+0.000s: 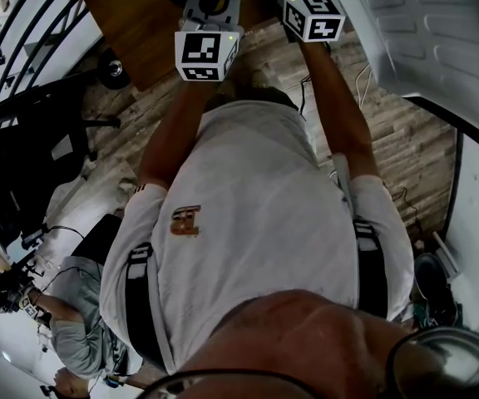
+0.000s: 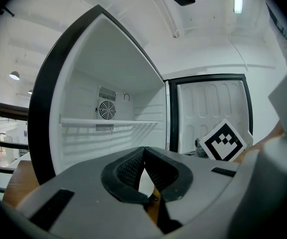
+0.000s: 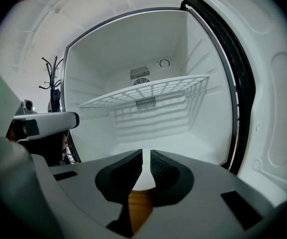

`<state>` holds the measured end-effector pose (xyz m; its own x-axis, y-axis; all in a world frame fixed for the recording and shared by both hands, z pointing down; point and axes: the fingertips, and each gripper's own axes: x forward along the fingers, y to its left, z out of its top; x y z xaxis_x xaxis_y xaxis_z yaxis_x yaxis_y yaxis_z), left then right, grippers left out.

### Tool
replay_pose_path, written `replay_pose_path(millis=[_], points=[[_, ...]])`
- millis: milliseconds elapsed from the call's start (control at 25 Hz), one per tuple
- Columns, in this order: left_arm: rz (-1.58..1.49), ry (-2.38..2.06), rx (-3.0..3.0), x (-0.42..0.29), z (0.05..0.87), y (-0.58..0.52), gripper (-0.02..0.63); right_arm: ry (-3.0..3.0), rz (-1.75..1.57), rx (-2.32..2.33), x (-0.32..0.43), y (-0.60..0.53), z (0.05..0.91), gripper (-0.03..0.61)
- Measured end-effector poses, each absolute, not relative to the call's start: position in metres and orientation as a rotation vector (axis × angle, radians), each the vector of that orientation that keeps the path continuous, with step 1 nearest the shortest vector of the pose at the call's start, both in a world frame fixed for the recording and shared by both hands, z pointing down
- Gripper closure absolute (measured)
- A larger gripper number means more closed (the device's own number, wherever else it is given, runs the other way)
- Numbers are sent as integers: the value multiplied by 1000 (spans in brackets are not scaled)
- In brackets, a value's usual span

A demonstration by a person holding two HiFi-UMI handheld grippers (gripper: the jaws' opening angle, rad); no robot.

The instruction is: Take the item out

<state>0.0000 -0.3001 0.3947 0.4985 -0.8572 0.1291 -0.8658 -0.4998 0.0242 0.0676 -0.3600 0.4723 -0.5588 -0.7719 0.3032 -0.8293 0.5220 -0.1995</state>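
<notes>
A small white fridge (image 3: 148, 133) stands open in front of me, its door (image 3: 268, 108) swung out to the right. Inside I see only a white wire shelf (image 3: 148, 94) and a fan grille (image 2: 106, 109) on the back wall; no item shows on the shelf or the floor. My left gripper (image 2: 143, 151) is shut, tips touching, with nothing in it, held short of the opening. My right gripper (image 3: 146, 153) is shut and holds nothing, aimed at the lower compartment. In the head view both marker cubes (image 1: 206, 54) (image 1: 313, 17) sit at the top, side by side.
The fridge door (image 1: 422, 32) reaches past my right arm. A brown wooden top (image 1: 140, 23) lies under the grippers. An office chair (image 1: 32, 148) and a seated person (image 1: 73, 322) are at the left. A coat rack (image 3: 51, 78) stands left of the fridge.
</notes>
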Motion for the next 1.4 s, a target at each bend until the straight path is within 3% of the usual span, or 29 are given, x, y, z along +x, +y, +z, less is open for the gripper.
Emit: replay_pose_path(millis=[280, 360, 1400], points=[[171, -1517, 2648, -2, 397, -300, 595, -2551, 591, 1391, 71, -365, 487, 529], [175, -1517, 2649, -3, 398, -300, 595, -2543, 634, 1385, 69, -367, 492, 440], [220, -1552, 2627, -15, 410, -299, 595, -2380, 1377, 1470, 76, -386, 551, 403]])
